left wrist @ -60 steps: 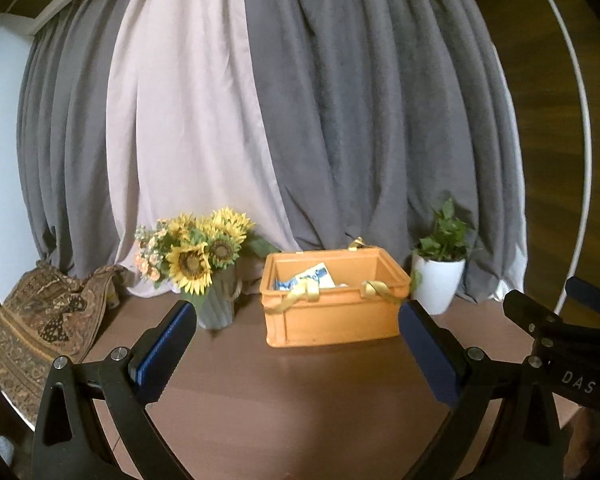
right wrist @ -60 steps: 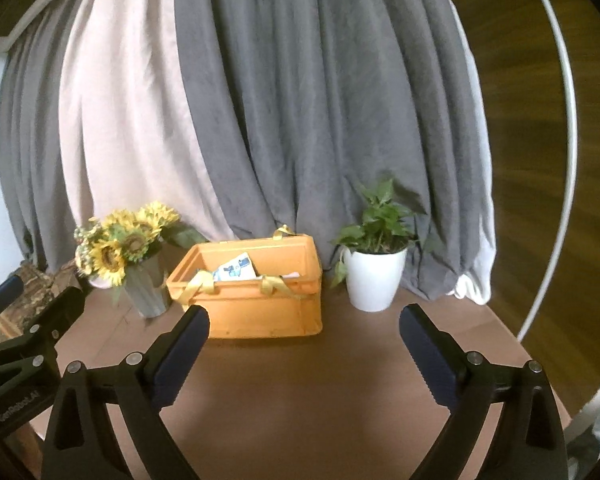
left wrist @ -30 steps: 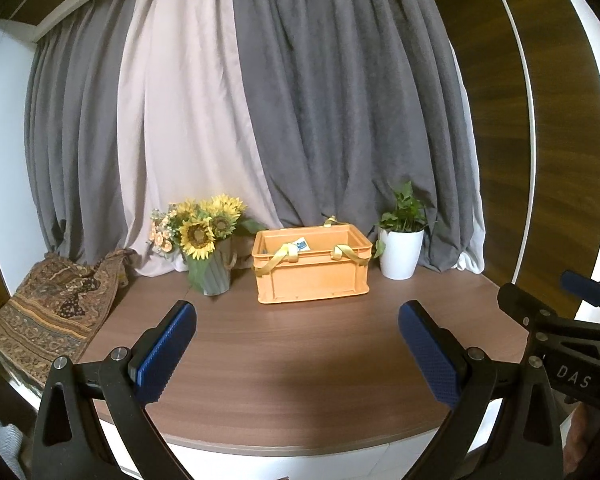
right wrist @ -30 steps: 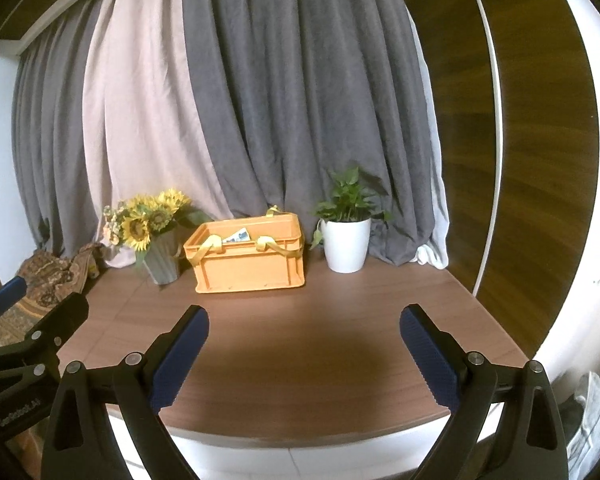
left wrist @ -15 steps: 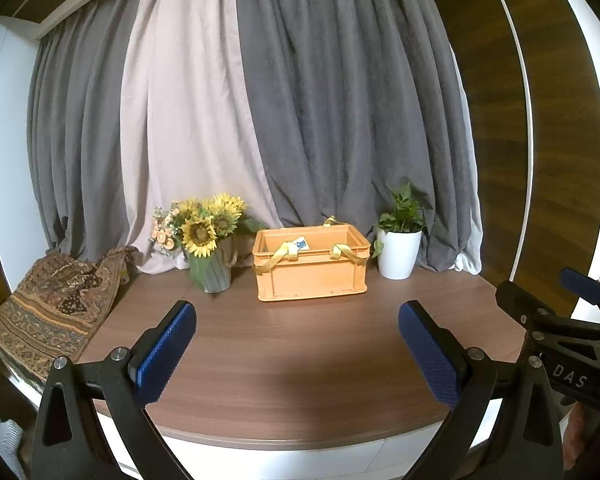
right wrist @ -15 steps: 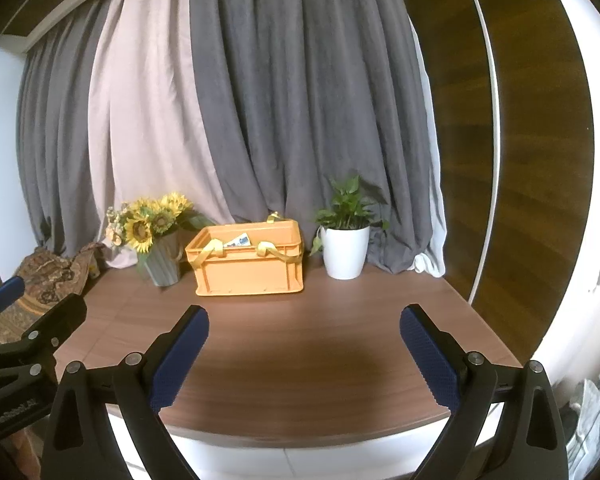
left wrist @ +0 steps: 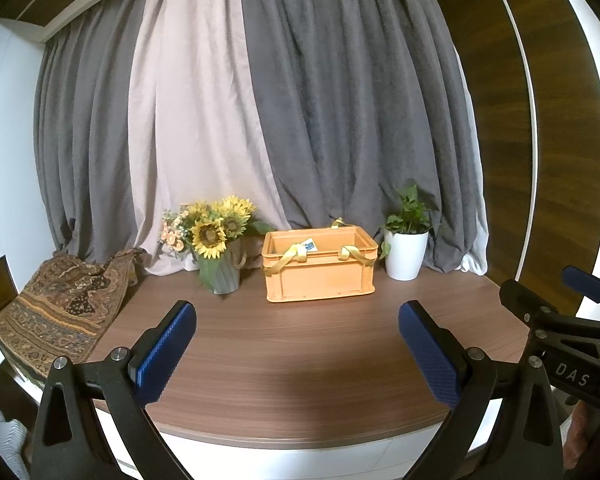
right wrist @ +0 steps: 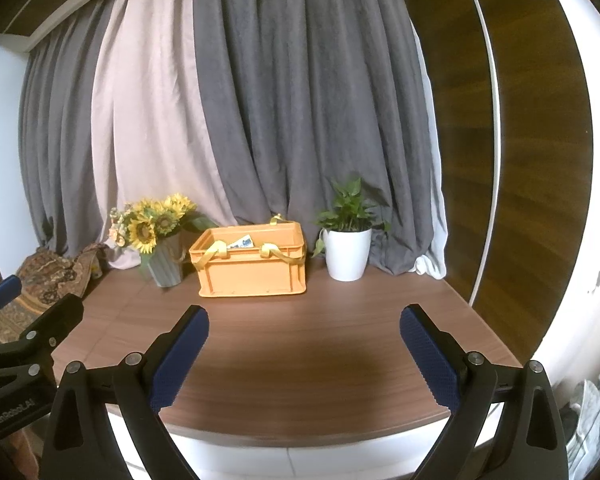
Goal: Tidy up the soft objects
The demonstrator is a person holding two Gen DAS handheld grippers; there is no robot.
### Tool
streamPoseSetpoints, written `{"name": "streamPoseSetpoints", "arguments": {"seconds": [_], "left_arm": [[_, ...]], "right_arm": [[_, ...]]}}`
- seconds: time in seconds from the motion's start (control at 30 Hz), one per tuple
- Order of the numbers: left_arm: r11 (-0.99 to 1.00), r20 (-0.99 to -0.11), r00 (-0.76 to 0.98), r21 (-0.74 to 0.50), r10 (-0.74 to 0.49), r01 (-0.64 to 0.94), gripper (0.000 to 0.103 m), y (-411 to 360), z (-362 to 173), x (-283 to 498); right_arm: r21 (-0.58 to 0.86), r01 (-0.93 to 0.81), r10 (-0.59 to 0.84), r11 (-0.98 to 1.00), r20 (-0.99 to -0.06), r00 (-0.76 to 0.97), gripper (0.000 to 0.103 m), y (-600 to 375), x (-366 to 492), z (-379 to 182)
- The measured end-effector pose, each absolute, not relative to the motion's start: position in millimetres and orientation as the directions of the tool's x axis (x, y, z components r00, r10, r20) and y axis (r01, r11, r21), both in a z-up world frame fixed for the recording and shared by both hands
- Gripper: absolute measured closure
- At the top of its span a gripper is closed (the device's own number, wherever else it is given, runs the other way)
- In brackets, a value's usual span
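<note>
the left claw hangs over the near edge of the brown table, with its two blue pads spread wide apart and nothing between them. the right claw is in the same state, wide and empty, also above the near part of the table. in the left view the right claw shows at the right border, and in the right view the left claw shows at the left border, so the two are side by side.

the orange crate stands at the far side of the table, well apart from both claws and straight ahead of them, between the gaps of the pads in each view. yellow straps hang over its front rim, and something with a blue and white label sticks up inside (what it is i cannot tell, too small). just left of the crate is a grey vase with sunflowers, and just right of it a white pot with a green plant. a patterned brown cloth lies over the far left corner of the table, hanging over the edge, well apart from the left claw. grey and pale curtains hang behind all.
</note>
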State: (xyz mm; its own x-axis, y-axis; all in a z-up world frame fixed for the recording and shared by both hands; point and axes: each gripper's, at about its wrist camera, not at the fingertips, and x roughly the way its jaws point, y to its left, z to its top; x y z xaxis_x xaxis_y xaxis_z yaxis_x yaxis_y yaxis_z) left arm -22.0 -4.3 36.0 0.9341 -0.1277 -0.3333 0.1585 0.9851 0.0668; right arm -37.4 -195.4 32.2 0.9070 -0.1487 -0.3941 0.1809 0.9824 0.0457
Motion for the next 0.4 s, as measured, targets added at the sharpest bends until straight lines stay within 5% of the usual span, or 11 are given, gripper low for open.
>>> {"name": "streamPoseSetpoints", "arguments": {"seconds": [0.4], "left_arm": [[0.987, -0.333, 0.935, 0.059, -0.124, 0.152, 0.000, 3.3, 35.0, -21.9]], "right_arm": [[0.040, 0.170, -0.141, 0.985, -0.396, 0.907, 0.005, -193.3, -35.6, 36.1]]}}
